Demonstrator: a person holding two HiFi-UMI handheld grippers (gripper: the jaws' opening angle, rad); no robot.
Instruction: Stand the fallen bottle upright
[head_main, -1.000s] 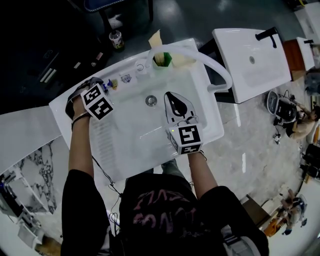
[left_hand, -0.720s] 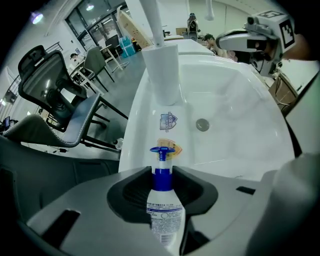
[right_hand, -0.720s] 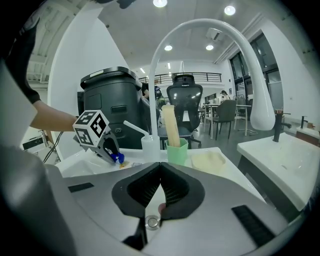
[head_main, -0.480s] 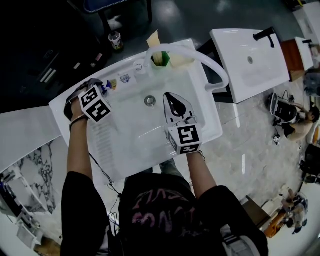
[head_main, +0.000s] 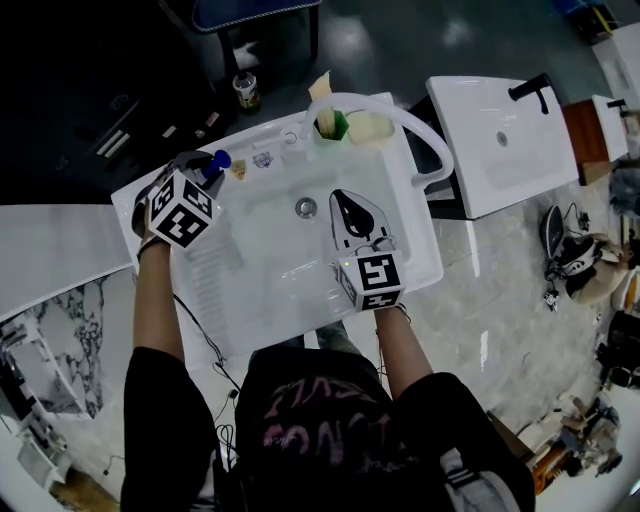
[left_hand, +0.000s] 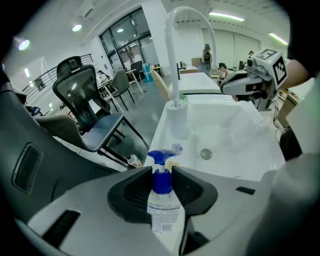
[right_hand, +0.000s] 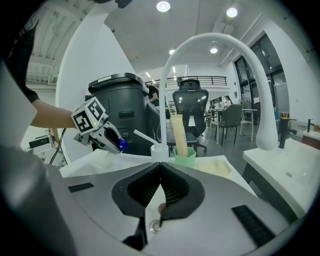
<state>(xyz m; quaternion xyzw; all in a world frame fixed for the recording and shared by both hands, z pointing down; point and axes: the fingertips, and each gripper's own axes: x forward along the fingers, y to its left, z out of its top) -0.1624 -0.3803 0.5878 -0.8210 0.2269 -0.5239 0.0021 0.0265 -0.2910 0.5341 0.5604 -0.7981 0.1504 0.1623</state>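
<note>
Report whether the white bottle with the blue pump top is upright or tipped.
Tipped: the left gripper, its jaws just closing, clamps the bottle at its neck; the right gripper view shows its top slanting downward.

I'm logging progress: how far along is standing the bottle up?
Done: the left gripper has just been closing its fingers on the neck of the bottle, and they now grip it. In hand: the bottle is held tilted above the sink. Left: set it upright and let go. The right gripper is shut, empty.
</note>
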